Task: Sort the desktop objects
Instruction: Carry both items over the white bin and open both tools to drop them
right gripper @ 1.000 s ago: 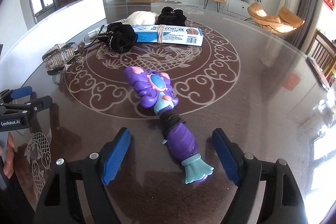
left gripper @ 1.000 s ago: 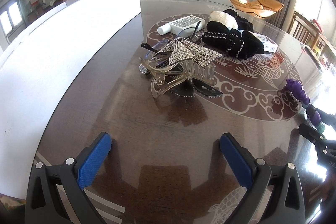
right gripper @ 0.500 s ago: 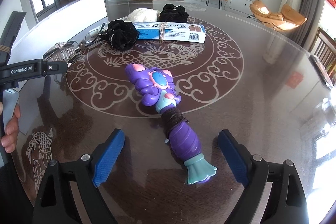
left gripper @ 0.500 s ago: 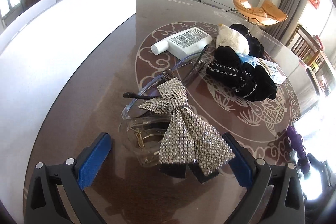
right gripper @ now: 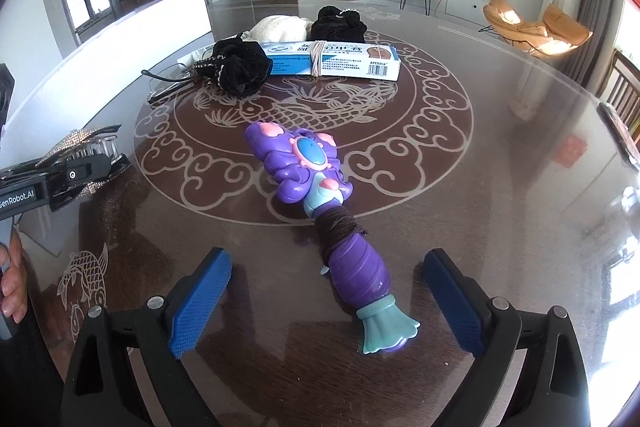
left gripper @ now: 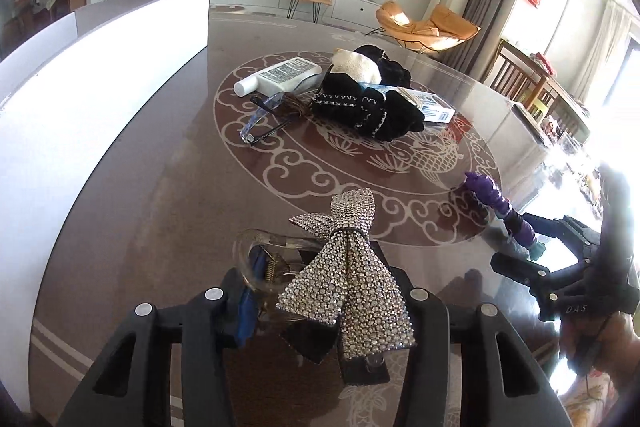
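Note:
A clear hair clip with a rhinestone bow (left gripper: 348, 267) sits between the fingers of my left gripper (left gripper: 320, 291), whose jaws are closing and press on its sides. The right wrist view shows that clip (right gripper: 92, 143) held just above the table at the left edge. A purple toy wand (right gripper: 304, 163) lies on the glass-topped table (right gripper: 500, 167), its teal end toward me. My right gripper (right gripper: 326, 291) straddles the wand's handle with its jaws opening wide and the pads not touching it. The left wrist view catches the wand (left gripper: 492, 195) and the right gripper (left gripper: 560, 255) at far right.
Further back lie black scrunchies (left gripper: 360, 103), a cream scrunchie (right gripper: 280, 27), a white bottle (left gripper: 280, 75), glasses (left gripper: 260, 119) and a blue-and-white box (right gripper: 332, 61). A white panel (left gripper: 100, 67) runs along the table's left side. A hand (right gripper: 12, 283) grips the left tool.
My left gripper came forward around the bow clip, closed on it and raised it off the table. The right gripper's jaws spread wider around the wand's handle.

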Available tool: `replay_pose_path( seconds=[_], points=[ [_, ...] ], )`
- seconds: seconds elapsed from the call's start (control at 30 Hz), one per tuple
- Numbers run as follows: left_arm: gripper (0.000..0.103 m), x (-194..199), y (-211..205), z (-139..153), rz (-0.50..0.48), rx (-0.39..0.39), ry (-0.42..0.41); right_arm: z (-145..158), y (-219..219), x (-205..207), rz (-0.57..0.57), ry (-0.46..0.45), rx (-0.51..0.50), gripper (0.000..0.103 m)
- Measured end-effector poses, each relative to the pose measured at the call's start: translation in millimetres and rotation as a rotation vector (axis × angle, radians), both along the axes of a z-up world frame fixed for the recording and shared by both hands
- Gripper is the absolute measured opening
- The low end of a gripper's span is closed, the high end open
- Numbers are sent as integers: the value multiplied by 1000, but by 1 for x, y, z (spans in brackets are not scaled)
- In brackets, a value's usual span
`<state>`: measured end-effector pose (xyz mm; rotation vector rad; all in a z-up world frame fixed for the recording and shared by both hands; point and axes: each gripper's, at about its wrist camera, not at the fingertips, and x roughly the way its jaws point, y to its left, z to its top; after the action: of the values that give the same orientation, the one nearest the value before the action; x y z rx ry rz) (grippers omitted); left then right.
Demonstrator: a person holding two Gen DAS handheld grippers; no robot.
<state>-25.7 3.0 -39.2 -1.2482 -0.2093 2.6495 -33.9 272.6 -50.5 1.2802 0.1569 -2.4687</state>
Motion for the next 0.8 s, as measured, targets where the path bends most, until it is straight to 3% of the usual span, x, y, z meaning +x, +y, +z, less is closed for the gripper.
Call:
replay_pose_path(
  seconds=[0.1, 0.2, 0.23, 0.27, 0.37, 0.53, 0.67, 0.8],
  points=[
    [47, 2, 2, 2, -10, 4, 14, 4, -3, -15, 44, -38, 39, 91],
    [47, 0, 1, 0, -6, 15, 3, 9, -9, -27, 77, -54, 69, 53],
    [47, 1, -1, 1, -3, 27, 5, 9, -11, -29, 83, -57, 90, 30],
    [47, 3, -4, 4, 0, 46, 10, 10, -14, -31, 91, -72, 95, 24],
    [47, 16, -22, 20, 22, 137, 27, 17, -21, -28, 82, -80, 89, 24],
    [47, 41, -64, 69, 73, 113, 122, 50, -49, -21, 106, -37, 7, 24],
    [47, 46, -129, 109, 173, 109, 175, 94, -110, -25, 195, 17, -75, 24],
    [47, 40, -210, 125, 328, 54, 162, 137, -197, -27, 323, 66, -163, 24]
  ],
)
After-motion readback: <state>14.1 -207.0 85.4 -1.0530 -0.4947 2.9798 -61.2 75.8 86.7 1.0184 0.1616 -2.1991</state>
